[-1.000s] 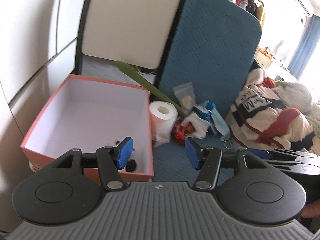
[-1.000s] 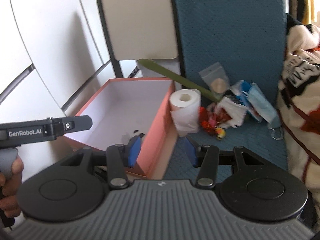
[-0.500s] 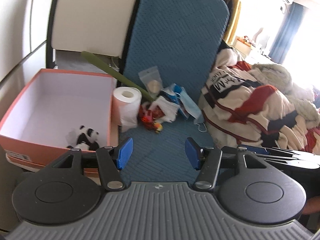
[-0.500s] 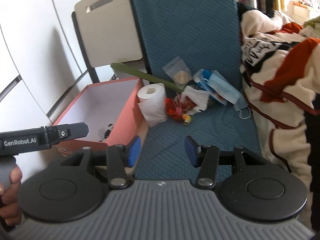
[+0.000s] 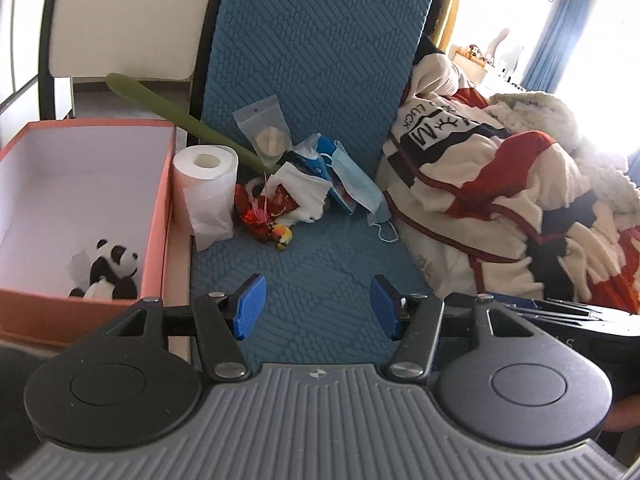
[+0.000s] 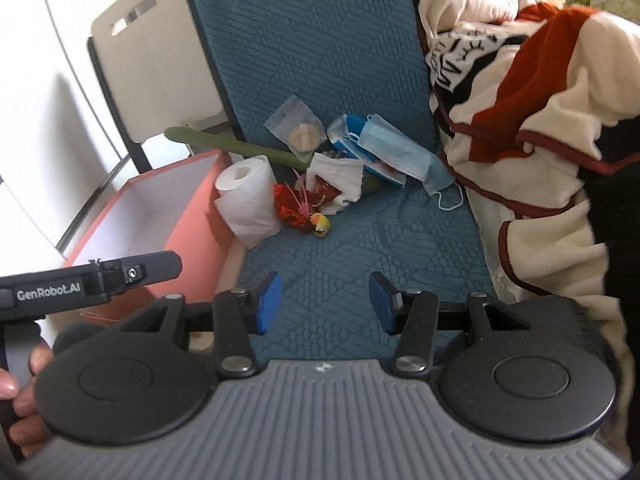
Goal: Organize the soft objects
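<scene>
Left wrist view: my left gripper (image 5: 316,306) hangs over a blue quilted cushion (image 5: 320,280), jaws apart with nothing between them. A plush panda (image 5: 110,272) lies in the near corner of an orange box (image 5: 160,216) at left. Beside the box stands a paper roll (image 5: 206,196), touching a heap of red wrappers (image 5: 264,212), tissue and a face mask (image 5: 356,184). My right gripper (image 6: 324,304) is also parted and empty.
</scene>
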The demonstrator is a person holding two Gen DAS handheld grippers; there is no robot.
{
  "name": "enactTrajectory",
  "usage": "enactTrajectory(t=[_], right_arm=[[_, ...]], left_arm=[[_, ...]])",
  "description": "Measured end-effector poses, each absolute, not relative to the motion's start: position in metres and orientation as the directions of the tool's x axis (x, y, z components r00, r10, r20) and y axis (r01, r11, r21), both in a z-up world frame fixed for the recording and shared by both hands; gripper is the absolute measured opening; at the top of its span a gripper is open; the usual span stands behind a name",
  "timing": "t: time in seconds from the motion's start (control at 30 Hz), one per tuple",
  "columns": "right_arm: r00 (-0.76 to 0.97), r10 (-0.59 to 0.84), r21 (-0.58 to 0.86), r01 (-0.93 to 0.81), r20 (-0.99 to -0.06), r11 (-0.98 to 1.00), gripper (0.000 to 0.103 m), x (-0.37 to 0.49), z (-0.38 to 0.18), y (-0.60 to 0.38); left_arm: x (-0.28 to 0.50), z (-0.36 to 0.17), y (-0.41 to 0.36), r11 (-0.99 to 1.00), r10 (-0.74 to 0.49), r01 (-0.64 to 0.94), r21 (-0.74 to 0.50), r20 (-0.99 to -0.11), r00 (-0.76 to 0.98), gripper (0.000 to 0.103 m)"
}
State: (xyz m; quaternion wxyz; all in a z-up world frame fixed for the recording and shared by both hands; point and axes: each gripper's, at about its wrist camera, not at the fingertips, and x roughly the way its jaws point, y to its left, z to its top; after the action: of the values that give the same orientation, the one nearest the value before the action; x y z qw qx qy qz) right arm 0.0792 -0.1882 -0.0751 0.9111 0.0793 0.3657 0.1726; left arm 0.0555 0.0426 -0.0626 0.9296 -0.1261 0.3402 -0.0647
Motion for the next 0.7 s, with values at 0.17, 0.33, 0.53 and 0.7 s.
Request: enactTrajectory(t=[0.17, 0.33, 0.53, 0.7], right_arm=[[0.659, 0.379, 0.270, -0.266, -0.649, 0.925, 0.052, 0.117, -0.102, -0.182], [0.651, 0.380, 0.260, -0.278, -0.657, 0.925, 0.052, 0.156, -0.125, -0.173], [0.640, 0.400, 0.271, -0.295, -0.656, 0.916, 0.052, 0.202, -0.151, -0.165], [0.622, 0.405, 0.288, -0.286, -0.670, 0.914, 0.052, 0.232, -0.165, -0.164]], left_arm=[[0.096, -0.091, 0.045, 0.958, -0.194, 0.007, -0.288, -0.627, 0.755, 0.063], [0.139, -0.133, 0.054, 0.943, -0.184, -0.057, -0.329, -0.653, 0.735, 0.063], [0.179, -0.165, 0.057, 0.945, -0.162, -0.083, -0.317, -0.672, 0.723, 0.062], [0.207, -0.175, 0.053, 0.948, -0.153, -0.084, -0.305, -0.676, 0.721, 0.062]])
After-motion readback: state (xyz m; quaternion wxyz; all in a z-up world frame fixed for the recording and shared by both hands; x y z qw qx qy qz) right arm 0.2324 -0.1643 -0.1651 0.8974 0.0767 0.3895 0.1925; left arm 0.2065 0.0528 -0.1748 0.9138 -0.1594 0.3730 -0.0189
